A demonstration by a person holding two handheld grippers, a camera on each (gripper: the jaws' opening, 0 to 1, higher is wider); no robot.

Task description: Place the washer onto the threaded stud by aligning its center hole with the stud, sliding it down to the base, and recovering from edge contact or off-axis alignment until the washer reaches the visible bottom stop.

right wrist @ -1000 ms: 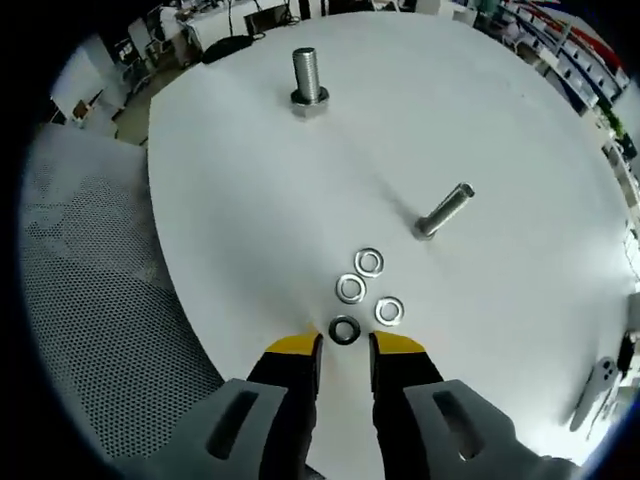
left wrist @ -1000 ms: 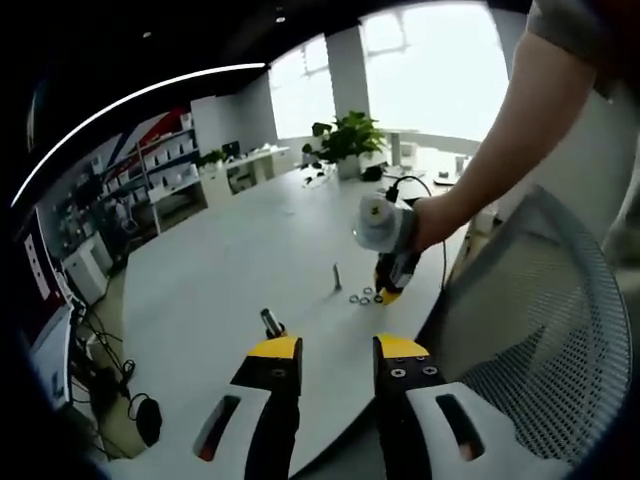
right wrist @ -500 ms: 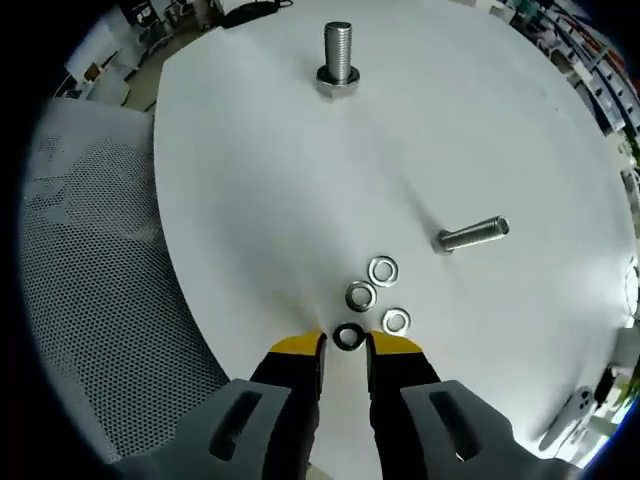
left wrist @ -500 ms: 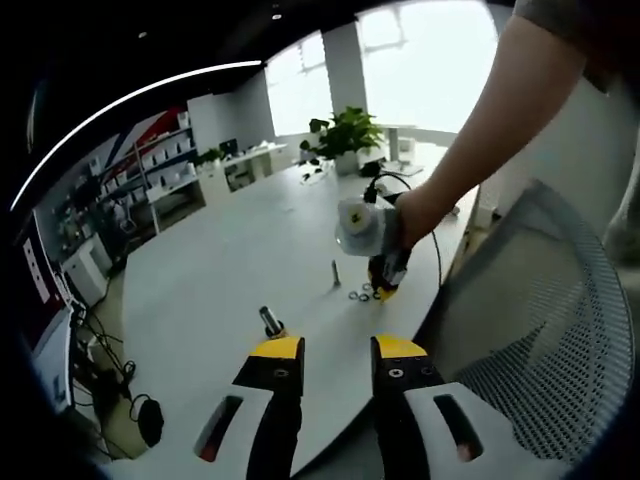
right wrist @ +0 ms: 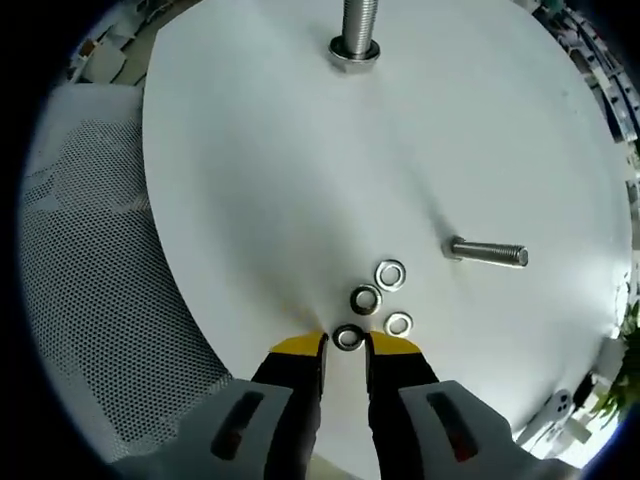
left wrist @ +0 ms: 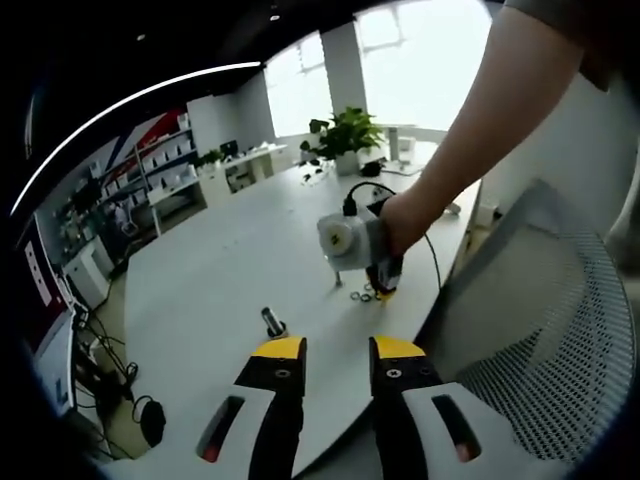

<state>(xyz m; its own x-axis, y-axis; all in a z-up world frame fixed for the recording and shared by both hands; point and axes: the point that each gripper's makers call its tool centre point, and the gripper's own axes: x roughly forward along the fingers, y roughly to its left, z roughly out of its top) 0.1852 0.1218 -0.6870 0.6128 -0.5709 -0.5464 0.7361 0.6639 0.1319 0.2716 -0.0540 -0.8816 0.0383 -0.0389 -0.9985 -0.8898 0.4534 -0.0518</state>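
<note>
Washer [right wrist: 347, 338] between the right gripper [right wrist: 345, 345] tips, flat on the bench [right wrist: 260, 180]
Right gripper view shows the small metal ring with its dark centre hole sitting in the narrow gap of the yellow-tipped jaws, not clamped as far as can be told; three shiny washers [right wrist: 378, 296] lie just beyond, a threaded bolt [right wrist: 487, 252] on its side, the upright threaded stud [right wrist: 358, 28] well apart. Left gripper view shows the left gripper [left wrist: 334, 350] open and holding nothing, the stud [left wrist: 272, 321] near it, a hand [left wrist: 400, 215] holding the right gripper [left wrist: 374, 291], a mesh chair [left wrist: 540, 330], a potted plant [left wrist: 345, 135]
</note>
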